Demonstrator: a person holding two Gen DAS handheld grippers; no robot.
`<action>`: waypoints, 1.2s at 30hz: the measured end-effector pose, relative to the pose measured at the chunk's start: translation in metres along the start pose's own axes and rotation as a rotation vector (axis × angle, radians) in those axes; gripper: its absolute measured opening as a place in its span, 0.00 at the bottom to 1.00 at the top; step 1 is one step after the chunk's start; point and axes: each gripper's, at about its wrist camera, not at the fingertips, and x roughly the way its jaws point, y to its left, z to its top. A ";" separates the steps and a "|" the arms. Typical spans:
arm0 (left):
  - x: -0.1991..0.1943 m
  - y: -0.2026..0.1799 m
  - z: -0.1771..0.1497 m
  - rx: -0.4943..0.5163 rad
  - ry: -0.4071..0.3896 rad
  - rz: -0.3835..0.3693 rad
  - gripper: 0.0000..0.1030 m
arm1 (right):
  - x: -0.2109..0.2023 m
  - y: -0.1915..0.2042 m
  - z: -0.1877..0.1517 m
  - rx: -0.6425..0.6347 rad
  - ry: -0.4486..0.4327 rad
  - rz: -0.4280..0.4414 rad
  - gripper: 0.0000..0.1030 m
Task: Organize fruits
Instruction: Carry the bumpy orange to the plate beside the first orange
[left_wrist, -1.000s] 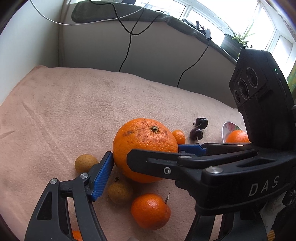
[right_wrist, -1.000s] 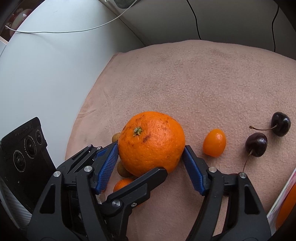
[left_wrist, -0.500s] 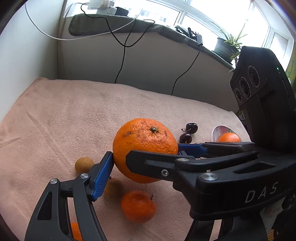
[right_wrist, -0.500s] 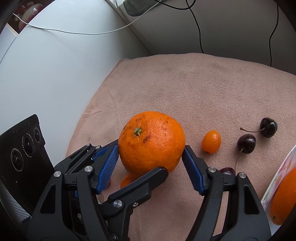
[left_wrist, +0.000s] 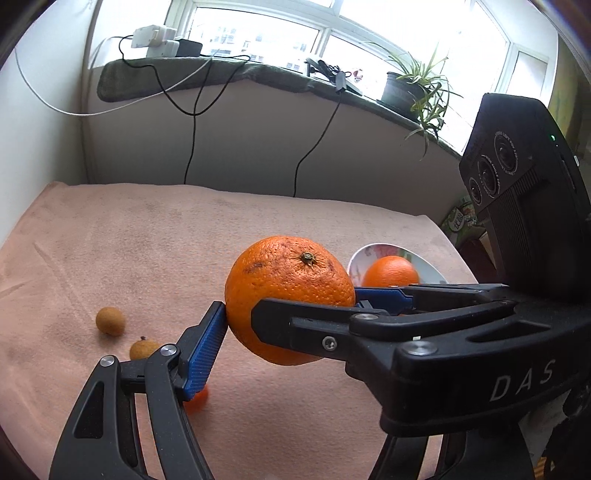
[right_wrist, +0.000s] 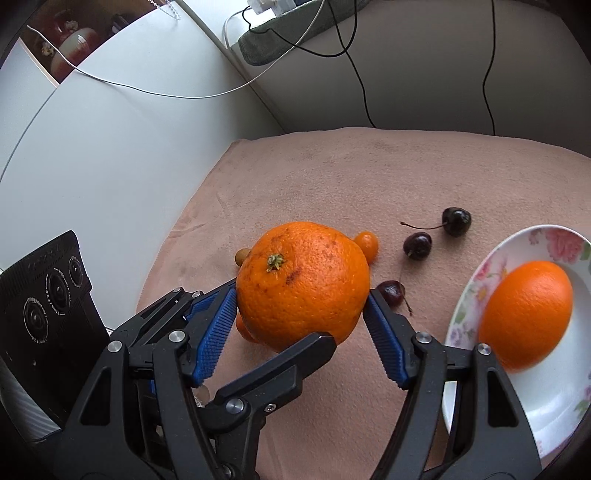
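Open pink surface (right_wrist: 424, 177) is lying beyond; both tools, left (left_wrist: 291, 314) and right (right_wrist: 301, 314), are pinching 1 large orange (right_wrist: 303, 280) aloft beside the plate (right_wrist: 476, 280).

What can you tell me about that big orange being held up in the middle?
The big orange is round with pebbled, bright skin, a few brown scuffs and a dried green stem stub facing up. It hangs above the pink cloth, clear of it. Two grippers clamp it at once: the right gripper with blue ribbed pads on either side, the left gripper likewise. Nothing else touches it.
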 end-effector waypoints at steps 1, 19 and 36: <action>0.001 -0.005 0.000 0.004 0.000 -0.008 0.68 | -0.007 -0.003 -0.003 0.003 -0.005 -0.006 0.71; 0.023 -0.099 -0.013 0.109 0.048 -0.145 0.68 | -0.083 -0.061 -0.051 0.108 -0.069 -0.118 0.71; 0.066 -0.154 -0.017 0.154 0.118 -0.207 0.68 | -0.106 -0.120 -0.070 0.189 -0.069 -0.174 0.71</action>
